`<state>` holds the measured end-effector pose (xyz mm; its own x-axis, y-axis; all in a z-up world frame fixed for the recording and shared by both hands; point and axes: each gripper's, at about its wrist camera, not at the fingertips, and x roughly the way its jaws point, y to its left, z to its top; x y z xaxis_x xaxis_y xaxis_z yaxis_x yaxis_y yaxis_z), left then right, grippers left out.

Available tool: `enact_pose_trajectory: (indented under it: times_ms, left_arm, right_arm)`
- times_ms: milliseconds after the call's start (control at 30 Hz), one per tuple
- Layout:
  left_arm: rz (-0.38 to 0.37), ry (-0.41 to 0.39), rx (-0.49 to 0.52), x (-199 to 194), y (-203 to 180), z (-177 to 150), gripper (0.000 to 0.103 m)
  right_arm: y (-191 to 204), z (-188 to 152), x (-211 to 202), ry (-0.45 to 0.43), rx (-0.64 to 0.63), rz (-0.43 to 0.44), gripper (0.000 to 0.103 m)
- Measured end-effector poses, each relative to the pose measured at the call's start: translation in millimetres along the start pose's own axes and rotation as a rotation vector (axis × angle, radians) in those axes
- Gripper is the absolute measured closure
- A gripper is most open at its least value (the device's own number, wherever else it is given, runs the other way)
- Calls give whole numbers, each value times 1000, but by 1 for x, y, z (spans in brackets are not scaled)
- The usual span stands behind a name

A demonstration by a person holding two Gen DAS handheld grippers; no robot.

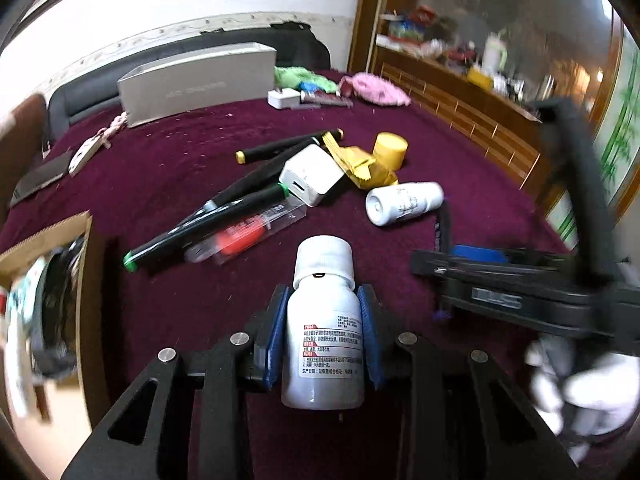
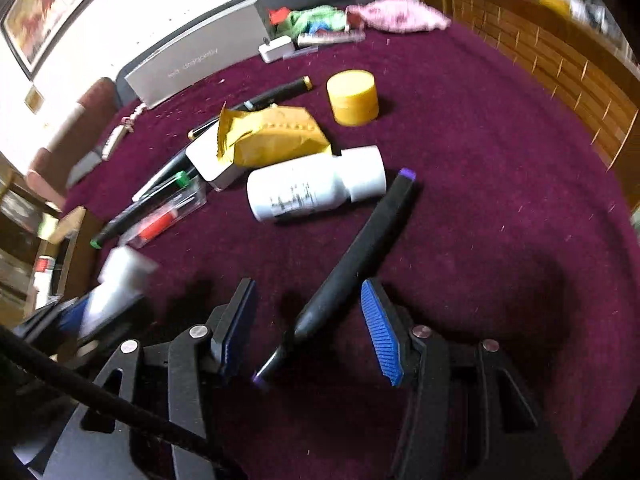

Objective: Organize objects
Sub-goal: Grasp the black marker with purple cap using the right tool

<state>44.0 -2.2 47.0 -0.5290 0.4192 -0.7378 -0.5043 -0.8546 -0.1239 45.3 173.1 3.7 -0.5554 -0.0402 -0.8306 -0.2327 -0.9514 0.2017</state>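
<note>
My left gripper (image 1: 323,296) is shut on a white pill bottle (image 1: 324,332), cap pointing forward, held above the purple cloth; it shows blurred in the right wrist view (image 2: 114,292). My right gripper (image 2: 308,296) is open, its jaws on either side of a black marker with purple ends (image 2: 352,268) lying on the cloth. A second white bottle (image 2: 316,188) lies on its side ahead, also seen in the left wrist view (image 1: 404,202). Beyond are a yellow packet (image 2: 272,136), a yellow jar (image 2: 353,97), a white charger (image 1: 312,174) and black markers (image 1: 208,228).
A cardboard box (image 1: 48,240) holding items stands at the left edge of the table. A grey box (image 1: 196,80), a small white adapter (image 1: 284,98) and pink cloth (image 1: 376,88) lie at the back. A clear pen case (image 1: 248,232) lies by the markers. A wooden cabinet (image 1: 460,92) stands on the right.
</note>
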Motion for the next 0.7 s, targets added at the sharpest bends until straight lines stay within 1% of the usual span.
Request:
enact_pose_trajectory:
  times_ms: [33, 67, 100, 133, 167, 200, 267, 400, 467, 567, 633, 700]
  left_arm:
    - [-7, -13, -15, -7, 2, -4, 74]
    - [-17, -24, -31, -14, 4, -7, 74]
    - [-24, -30, -42, -17, 5, -7, 74]
    - [-29, -36, -56, -21, 7, -10, 74]
    - [-35, -44, -71, -26, 10, -13, 74]
    - [-40, -51, -86, -31, 13, -15, 74]
    - [-55, -70, -123, -41, 21, -20, 74]
    - [-71, -101, -186, -60, 40, -29, 74]
    - [-74, -122, -213, -71, 50, -33, 74]
    - [-50, -151, -245, -87, 66, -41, 74]
    - [-29, -166, -268, -97, 78, -47, 74]
    - [-3, -181, -300, -105, 91, -54, 74]
  right_arm:
    - [3, 0, 0, -11, -9, -25, 53]
    - [5, -1, 1, -18, -22, -53, 63]
    - [7, -2, 1, -35, -50, -101, 72]
    - [7, -2, 1, -39, -55, -105, 75]
    - [4, -3, -1, -47, -53, -107, 81]
    - [0, -4, -2, -47, -44, -97, 85]
    - [-9, -5, -6, -41, -6, -65, 89]
    - [-34, -14, -20, -30, 92, 60, 90]
    - [-36, -15, -22, -30, 118, 103, 90]
    - [-39, -21, -32, -30, 146, 189, 90]
    - [-36, -24, -35, -17, 161, 245, 90]
    - [-33, -28, -37, 3, 179, 319, 90]
